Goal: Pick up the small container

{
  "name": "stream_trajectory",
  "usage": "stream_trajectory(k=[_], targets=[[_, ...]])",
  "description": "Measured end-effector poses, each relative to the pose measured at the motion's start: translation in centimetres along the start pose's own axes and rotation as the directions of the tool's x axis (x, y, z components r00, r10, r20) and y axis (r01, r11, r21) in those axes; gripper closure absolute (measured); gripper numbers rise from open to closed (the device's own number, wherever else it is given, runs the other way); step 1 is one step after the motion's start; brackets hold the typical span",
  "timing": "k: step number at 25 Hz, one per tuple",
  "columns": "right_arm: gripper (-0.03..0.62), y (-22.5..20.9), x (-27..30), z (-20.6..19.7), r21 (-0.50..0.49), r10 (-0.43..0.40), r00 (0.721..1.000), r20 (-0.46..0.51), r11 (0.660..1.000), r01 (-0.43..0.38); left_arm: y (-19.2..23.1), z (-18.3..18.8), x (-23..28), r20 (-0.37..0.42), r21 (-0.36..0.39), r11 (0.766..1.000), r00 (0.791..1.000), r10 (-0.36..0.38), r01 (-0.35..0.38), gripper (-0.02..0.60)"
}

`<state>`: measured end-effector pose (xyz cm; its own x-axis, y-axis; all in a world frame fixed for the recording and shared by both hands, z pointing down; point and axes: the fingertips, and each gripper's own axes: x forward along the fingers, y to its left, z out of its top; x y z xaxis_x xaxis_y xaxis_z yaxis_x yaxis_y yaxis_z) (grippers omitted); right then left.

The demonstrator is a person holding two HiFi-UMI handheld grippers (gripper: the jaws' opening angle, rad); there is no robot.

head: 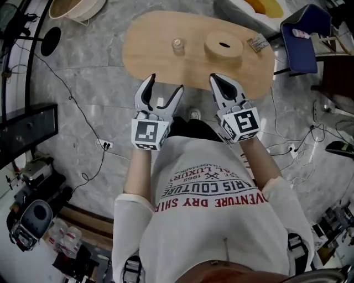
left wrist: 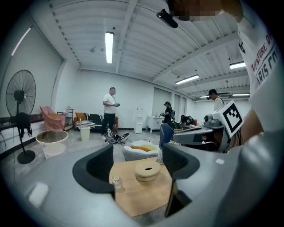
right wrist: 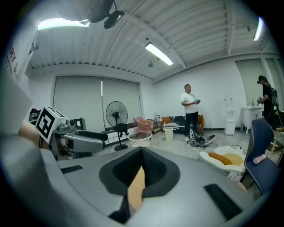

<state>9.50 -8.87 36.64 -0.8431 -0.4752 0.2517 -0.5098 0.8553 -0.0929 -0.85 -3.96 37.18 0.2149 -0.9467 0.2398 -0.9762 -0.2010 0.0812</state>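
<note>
A small clear container [head: 177, 45] with a pale cap stands upright on the oval wooden table [head: 160, 55], left of a round wooden box [head: 223, 44] with a slot in its lid. My left gripper [head: 166, 83] hovers over the table's near edge with its jaws open and nothing between them. In the left gripper view the small container [left wrist: 116, 181] shows low between the jaws, ahead of the left gripper [left wrist: 138, 155], with the wooden box [left wrist: 147, 169] beyond it. My right gripper [head: 219, 80] is beside it, shut and holding nothing. Its tips [right wrist: 142, 151] meet over a sliver of table.
A small packet [head: 258, 42] lies at the table's right end. A blue chair [head: 301, 36] stands right of the table and a pale round basin [head: 77, 8] sits at the far left. Cables and a socket [head: 105, 145] lie on the marble floor. People and a standing fan [left wrist: 20, 117] are farther off.
</note>
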Motion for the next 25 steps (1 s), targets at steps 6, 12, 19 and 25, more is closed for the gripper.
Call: stream_trajectory(k=[6, 12, 19, 25], targets=[[0.598, -2.9, 4.9, -5.1, 0.075, 0.007, 0.996, -0.09, 0.997, 0.0, 3.2, -6.9, 5.9, -0.053, -0.002, 1.0, 0.999, 0.006, -0.006, 0.248], [0.597, -6.6, 11.7, -11.1, 0.125, -0.012, 0.992, -0.125, 0.992, 0.028, 6.6, -16.2, 13.9, -0.118, -0.034, 0.999, 0.993, -0.017, 0.013, 0.198], [0.597, -10.1, 17.4, -19.1, 0.122, -0.052, 0.986, -0.161, 0.99, 0.073, 8.7, -27.5, 21.1, -0.21, -0.068, 0.997, 0.977, -0.043, 0.029, 0.161], [0.599, -12.6, 19.8, -26.2, 0.128, -0.093, 0.978, -0.187, 0.985, 0.118, 11.0, -33.9, 26.7, -0.233, -0.046, 0.999, 0.972, -0.028, 0.018, 0.15]])
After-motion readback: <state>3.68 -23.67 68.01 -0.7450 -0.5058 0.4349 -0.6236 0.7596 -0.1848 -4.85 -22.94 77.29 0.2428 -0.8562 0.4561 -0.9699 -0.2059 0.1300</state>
